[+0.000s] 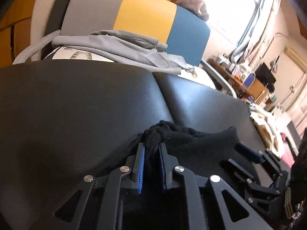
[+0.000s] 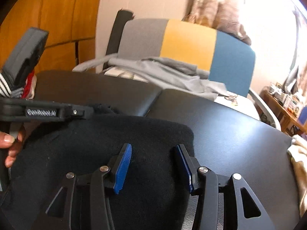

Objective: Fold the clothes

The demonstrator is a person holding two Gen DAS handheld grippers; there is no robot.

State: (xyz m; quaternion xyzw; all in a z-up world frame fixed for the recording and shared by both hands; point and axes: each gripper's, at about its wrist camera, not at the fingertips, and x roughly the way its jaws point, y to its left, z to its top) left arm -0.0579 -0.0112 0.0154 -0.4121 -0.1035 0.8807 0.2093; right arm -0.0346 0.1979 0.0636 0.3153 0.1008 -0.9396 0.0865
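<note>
Black fleece garment lies rumpled on a glossy black tabletop, its near edge cut off; left gripper pinches a bunched fold, right gripper hovers spread above it.

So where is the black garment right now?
The black garment lies on the black table, its bunched edge clamped in the left gripper; the open right gripper hovers over it.

bright daylight pours in from the window at the upper right and washes it out white. the black table shines with soft glare. edges bend round and go dark. everything looks slightly blurry.
</note>
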